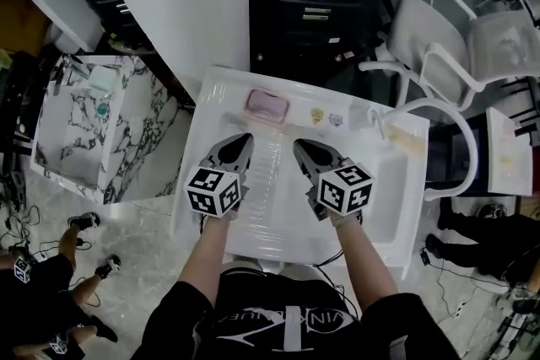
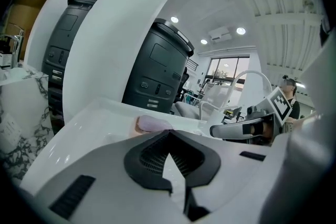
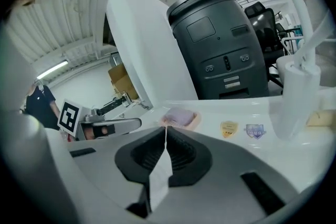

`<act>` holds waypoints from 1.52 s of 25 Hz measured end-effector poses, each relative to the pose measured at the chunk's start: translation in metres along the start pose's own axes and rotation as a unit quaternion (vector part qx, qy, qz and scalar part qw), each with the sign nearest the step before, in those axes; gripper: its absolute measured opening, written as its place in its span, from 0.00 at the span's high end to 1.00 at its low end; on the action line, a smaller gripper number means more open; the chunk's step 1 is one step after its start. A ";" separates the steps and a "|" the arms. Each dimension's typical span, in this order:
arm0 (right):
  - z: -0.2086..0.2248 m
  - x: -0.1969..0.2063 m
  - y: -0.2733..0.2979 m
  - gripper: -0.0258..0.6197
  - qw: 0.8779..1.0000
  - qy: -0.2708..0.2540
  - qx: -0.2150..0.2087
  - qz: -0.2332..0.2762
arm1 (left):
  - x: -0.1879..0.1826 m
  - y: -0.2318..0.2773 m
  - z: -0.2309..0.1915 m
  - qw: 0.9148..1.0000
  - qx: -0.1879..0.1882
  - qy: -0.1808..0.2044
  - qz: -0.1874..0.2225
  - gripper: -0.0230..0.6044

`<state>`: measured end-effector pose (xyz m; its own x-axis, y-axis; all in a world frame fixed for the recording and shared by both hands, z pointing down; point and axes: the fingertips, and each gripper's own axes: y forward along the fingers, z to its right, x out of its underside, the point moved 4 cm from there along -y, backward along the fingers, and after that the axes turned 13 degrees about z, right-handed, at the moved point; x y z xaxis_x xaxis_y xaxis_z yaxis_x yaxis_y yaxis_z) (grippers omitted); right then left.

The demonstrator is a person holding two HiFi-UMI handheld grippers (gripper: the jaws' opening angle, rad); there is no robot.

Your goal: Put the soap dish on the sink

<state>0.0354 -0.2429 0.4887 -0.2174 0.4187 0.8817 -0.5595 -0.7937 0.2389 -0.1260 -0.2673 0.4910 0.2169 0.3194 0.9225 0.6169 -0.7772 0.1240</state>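
The pink soap dish (image 1: 267,106) with a pale purple soap in it rests on the back ledge of the white sink (image 1: 215,88). It also shows in the left gripper view as the soap dish (image 2: 151,124) and in the right gripper view as the soap dish (image 3: 180,118). My left gripper (image 1: 245,137) hovers over the basin, short of the dish, its jaws shut and empty. My right gripper (image 1: 297,144) hangs beside it, jaws shut with nothing between them. Both stand apart from the dish.
Two small stickers (image 1: 326,117) lie on the ledge right of the dish, and a white faucet (image 1: 377,120) stands at the back right. A marble-patterned sink unit (image 1: 80,122) stands to the left, white chairs (image 1: 456,46) to the right, a dark machine (image 1: 316,4) behind.
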 end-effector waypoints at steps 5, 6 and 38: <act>-0.005 -0.008 -0.023 0.91 0.999 -0.037 -0.008 0.012 | -0.012 -0.016 0.008 1.000 -0.008 0.010 0.018 0.94; -0.006 -0.010 -0.028 0.91 0.999 -0.040 -0.011 0.015 | -0.013 -0.019 0.010 1.000 -0.009 0.012 0.022 0.94; -0.040 -0.045 -0.125 0.92 0.988 -0.117 -0.047 0.093 | -0.052 -0.111 0.077 0.991 -0.044 0.069 0.108 0.94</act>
<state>0.0838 -0.1448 0.4027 -0.1388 0.1480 0.9792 -0.6010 -0.7984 0.0355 -0.1474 -0.1559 0.4008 0.2275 0.0679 0.9714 0.4973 -0.8658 -0.0559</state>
